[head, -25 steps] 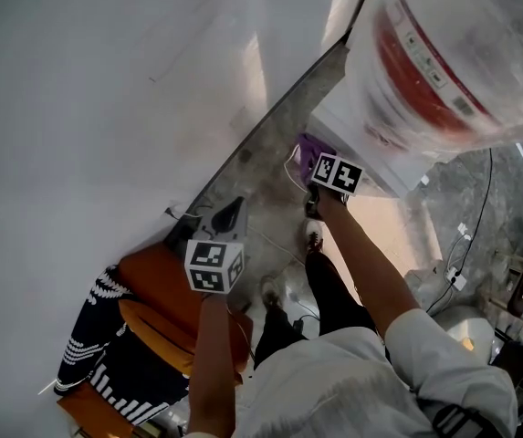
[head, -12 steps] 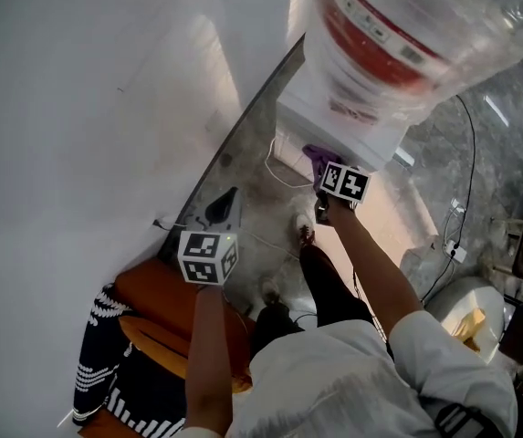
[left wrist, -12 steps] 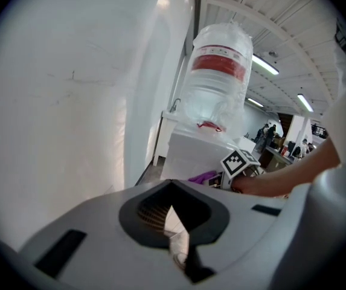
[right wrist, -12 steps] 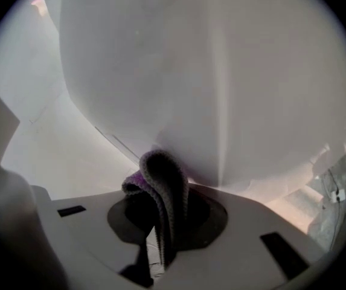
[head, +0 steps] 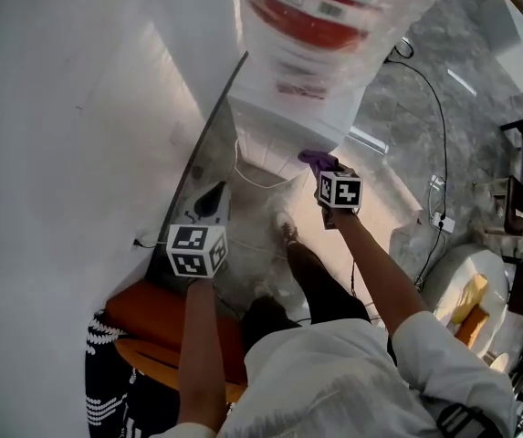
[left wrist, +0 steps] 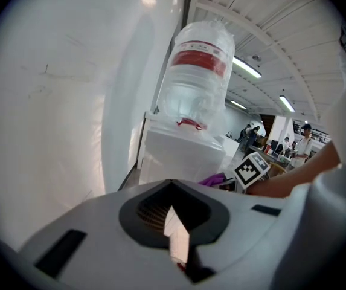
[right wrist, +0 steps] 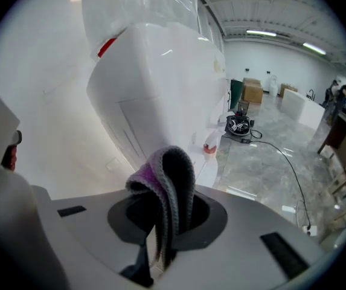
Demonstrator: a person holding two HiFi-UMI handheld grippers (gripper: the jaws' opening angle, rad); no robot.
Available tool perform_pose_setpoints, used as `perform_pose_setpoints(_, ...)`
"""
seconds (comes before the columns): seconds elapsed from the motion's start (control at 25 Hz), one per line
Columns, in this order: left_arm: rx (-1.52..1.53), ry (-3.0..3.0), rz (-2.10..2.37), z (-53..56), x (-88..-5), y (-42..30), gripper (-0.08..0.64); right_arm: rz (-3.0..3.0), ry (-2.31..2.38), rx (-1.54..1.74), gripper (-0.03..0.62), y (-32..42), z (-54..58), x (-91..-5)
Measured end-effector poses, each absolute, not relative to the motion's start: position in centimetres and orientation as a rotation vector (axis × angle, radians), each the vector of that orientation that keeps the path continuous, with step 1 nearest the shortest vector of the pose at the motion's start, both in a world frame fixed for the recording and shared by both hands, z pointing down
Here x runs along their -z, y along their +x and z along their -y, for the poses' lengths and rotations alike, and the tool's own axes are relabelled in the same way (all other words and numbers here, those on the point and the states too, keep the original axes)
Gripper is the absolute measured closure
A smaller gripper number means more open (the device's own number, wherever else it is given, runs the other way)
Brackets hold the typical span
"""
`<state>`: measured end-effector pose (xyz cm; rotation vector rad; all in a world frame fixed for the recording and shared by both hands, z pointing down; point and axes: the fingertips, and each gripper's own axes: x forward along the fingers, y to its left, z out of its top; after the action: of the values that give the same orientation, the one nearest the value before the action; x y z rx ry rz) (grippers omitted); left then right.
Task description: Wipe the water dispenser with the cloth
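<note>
The white water dispenser (head: 284,108) stands against the wall with a clear bottle (head: 320,7), red-labelled, on top. In the right gripper view its body (right wrist: 154,83) looms close ahead. My right gripper (head: 323,167) is shut on a purple and grey cloth (head: 315,158), a fold of which sticks up out of the jaws (right wrist: 166,183) just short of the dispenser's side. My left gripper (head: 214,199) hangs further left by the wall, shut and holding nothing. Its view shows the dispenser (left wrist: 182,153) and the bottle (left wrist: 197,71) ahead.
A white wall (head: 60,108) runs along the left. An orange seat (head: 151,313) with a dark striped garment (head: 106,377) is near my left side. Cables (head: 439,126) and a power strip (head: 441,222) lie on the grey floor to the right. People stand far off (left wrist: 305,141).
The head view has swung, so the dispenser now sits higher and more central. The right gripper stays shut on the cloth close to the dispenser; the left gripper has drifted slightly left.
</note>
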<state>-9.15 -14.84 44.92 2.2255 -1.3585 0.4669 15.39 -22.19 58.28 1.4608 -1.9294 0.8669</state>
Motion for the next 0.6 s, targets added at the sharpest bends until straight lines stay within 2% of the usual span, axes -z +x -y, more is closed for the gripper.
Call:
perform_pose_setpoints(0.32, -0.436, 2.197, 1.360, 13.1, -46.3, -9.2, 0.551, 1.886, 1.506, -0.888, 0.537, 18.3, 19.3, -58.8)
perform_pose_setpoints(0.6, -0.380, 2.094, 1.423, 12.3, -48.5, -11.7, 0.551, 2.055, 1.234, -0.846, 0.537, 10.7, 18.8, -60.5)
